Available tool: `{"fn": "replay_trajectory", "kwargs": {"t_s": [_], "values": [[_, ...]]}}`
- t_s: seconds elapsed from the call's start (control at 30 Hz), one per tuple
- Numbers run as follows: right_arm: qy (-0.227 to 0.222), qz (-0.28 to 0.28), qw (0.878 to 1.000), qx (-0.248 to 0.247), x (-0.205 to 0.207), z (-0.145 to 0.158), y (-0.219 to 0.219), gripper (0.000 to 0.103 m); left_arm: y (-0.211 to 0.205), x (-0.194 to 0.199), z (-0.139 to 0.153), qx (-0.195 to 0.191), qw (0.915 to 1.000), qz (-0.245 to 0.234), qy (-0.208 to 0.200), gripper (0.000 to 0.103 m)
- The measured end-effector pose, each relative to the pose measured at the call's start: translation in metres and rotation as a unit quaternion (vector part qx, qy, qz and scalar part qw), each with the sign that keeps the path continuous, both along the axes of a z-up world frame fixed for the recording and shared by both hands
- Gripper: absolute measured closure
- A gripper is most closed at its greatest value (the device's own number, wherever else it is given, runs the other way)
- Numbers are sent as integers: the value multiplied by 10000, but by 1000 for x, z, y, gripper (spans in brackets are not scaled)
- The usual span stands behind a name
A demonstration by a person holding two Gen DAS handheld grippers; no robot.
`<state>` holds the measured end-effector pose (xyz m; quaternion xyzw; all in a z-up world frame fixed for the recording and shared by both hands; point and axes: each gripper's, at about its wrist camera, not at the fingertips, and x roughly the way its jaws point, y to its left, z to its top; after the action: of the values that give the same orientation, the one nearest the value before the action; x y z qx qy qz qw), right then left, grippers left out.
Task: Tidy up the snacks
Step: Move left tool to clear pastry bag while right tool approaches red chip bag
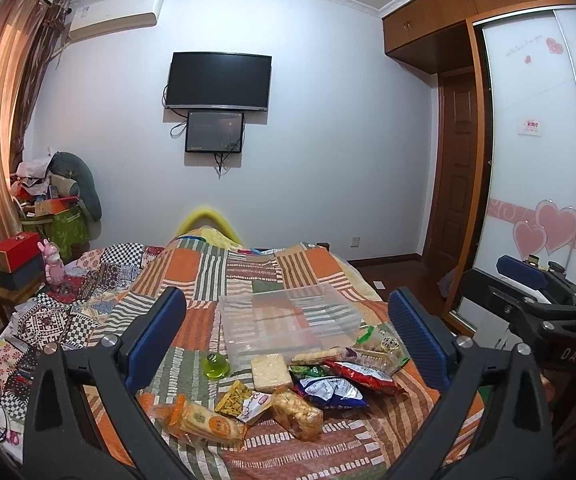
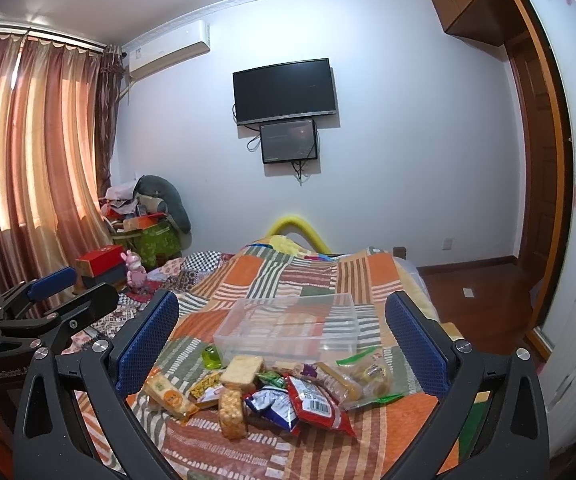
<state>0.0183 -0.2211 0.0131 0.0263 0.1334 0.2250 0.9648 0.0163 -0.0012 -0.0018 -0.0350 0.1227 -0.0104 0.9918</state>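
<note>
A clear plastic box (image 1: 288, 320) (image 2: 288, 326) stands empty on the patchwork bed. In front of it lies a pile of snacks: an orange cracker pack (image 1: 204, 424) (image 2: 168, 394), a white wafer pack (image 1: 271, 372) (image 2: 242, 369), a blue bag (image 1: 329, 392) (image 2: 274, 400), a red bag (image 1: 361, 376) (image 2: 317, 404), a clear bag of sweets (image 1: 383, 346) (image 2: 363, 376), and a green jelly cup (image 1: 216, 365) (image 2: 212, 358). My left gripper (image 1: 288, 332) is open above the pile, holding nothing. My right gripper (image 2: 284, 340) is open too, empty, and also shows in the left wrist view (image 1: 527, 280).
The bed (image 1: 248, 272) fills the foreground, with rumpled quilts at its left. A bedside table with red boxes (image 2: 100, 266) and a pink toy (image 2: 134, 274) stands left. Curtains (image 2: 28, 160) hang at the left, a wardrobe (image 1: 527, 180) at the right, a TV (image 1: 218, 80) on the far wall.
</note>
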Motion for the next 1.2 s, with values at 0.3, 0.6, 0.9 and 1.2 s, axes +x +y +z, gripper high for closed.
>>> {"fn": "replay_trajectory", "kwargs": {"t_s": [0.3, 0.6, 0.9, 1.2], "values": [[386, 49, 9992, -123, 22, -18, -3, 18, 29, 25, -19, -60, 9985, 116, 524, 28], [1118, 117, 9928, -422, 54, -53, -5, 45, 86, 63, -60, 62, 9893, 536, 1353, 39], [1818, 86, 9804, -751, 79, -91, -8, 48, 121, 92, -130, 153, 9697, 507, 2384, 39], [2380, 174, 9668, -919, 94, -118, -4, 48, 120, 107, -182, -36, 9516, 306, 3057, 36]]}}
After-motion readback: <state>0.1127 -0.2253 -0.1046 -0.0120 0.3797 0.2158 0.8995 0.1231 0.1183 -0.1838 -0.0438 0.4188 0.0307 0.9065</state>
